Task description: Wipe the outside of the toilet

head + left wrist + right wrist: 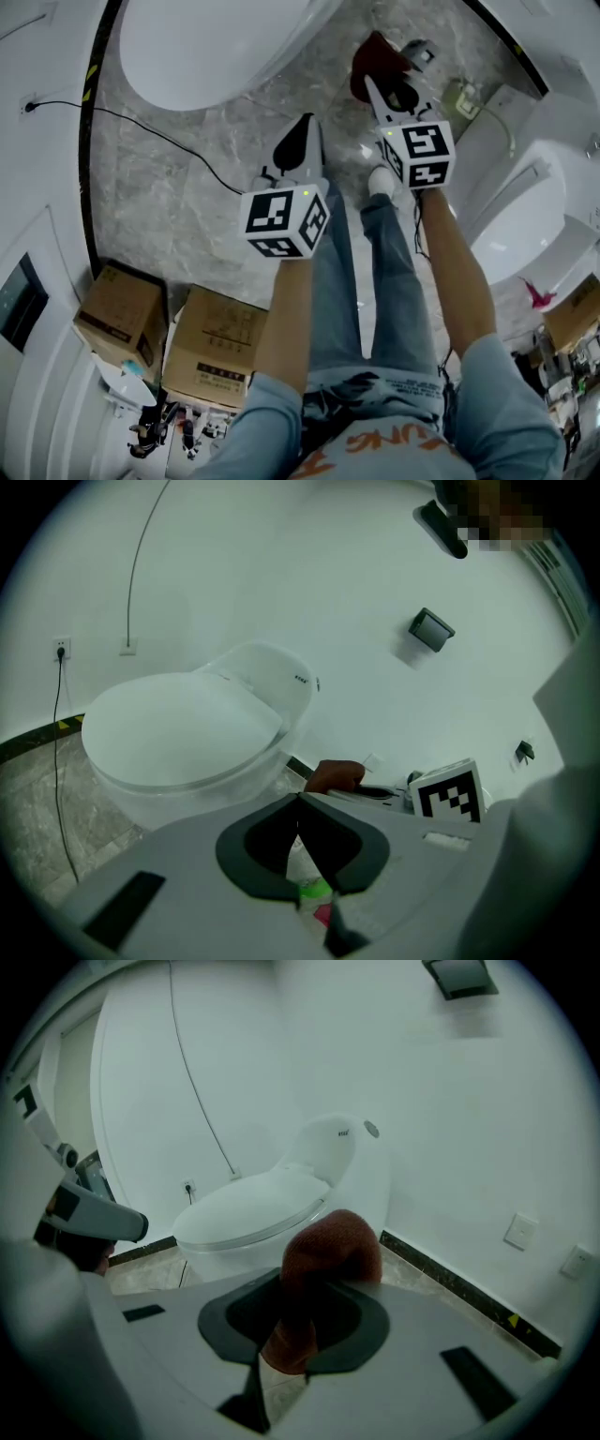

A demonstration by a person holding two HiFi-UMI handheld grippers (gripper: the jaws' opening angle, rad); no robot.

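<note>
Two grippers noted short of toilet (206,37) at eleven o'clock, left gripper (302,127) pinched together empty, right gripper (389,89) clamped on rust-red cloth (373,58); risks cloth pulling free under hard wiping, given narrow pinch.

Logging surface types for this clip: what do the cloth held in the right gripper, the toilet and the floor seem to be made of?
Cloth: reddish-brown, seemingly knit or terry fabric; it looks fuzzy and matte and folds softly.
Toilet: likely glazed ceramic, the lid perhaps plastic; smooth white gloss.
Floor: polished stone or marble-look tile; grey veining with faint reflections.
</note>
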